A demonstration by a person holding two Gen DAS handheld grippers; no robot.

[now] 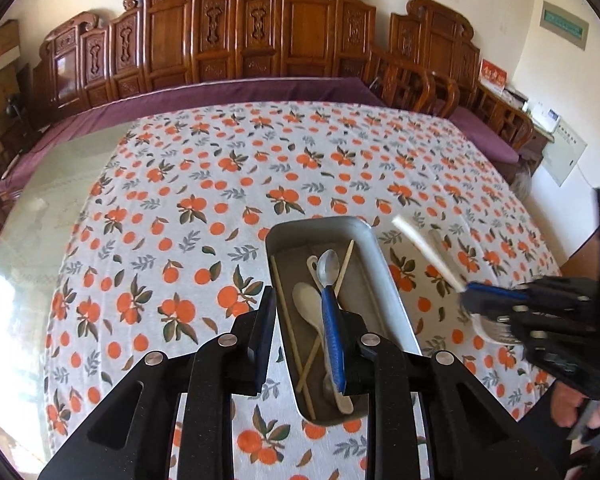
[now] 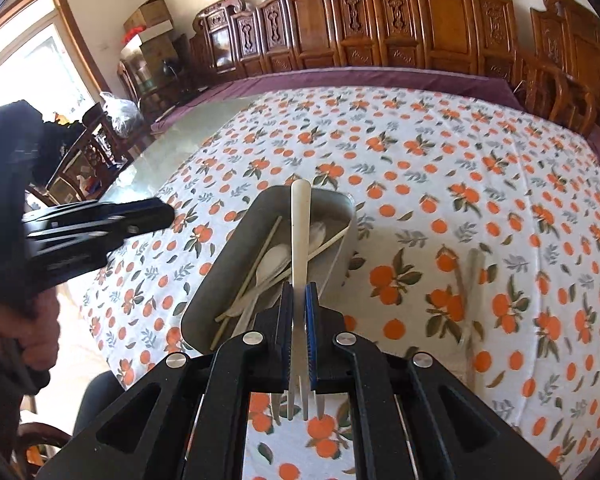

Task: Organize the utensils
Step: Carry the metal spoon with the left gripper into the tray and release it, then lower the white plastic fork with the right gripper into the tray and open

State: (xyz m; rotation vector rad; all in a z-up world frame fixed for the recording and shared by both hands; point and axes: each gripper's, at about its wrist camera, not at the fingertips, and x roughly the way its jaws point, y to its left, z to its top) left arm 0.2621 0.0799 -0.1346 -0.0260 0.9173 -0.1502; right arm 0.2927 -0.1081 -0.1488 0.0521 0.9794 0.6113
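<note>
A metal tray [image 1: 380, 280] sits on the orange-print tablecloth [image 1: 220, 184]. It holds a metal spoon [image 1: 327, 266], a white spoon [image 1: 306, 300] and chopsticks [image 1: 286, 304]. My left gripper [image 1: 298, 292] hovers over the tray's near end, open, with nothing between its pads; the metal spoon's handle is hidden behind one finger. My right gripper [image 2: 298, 292] is shut on a fork [image 2: 300, 220], its white handle pointing out over the tray [image 2: 236, 248] and its tines back toward the camera. In the left wrist view the right gripper [image 1: 472, 300] hangs right of the tray.
Another pale-handled utensil [image 2: 470, 280] lies on the cloth right of the tray. Bare glass tabletop [image 1: 60, 200] shows left of the cloth. Carved wooden chairs [image 1: 308, 32] line the far side. A person's hand [image 2: 36, 328] grips the left gripper [image 2: 156, 214].
</note>
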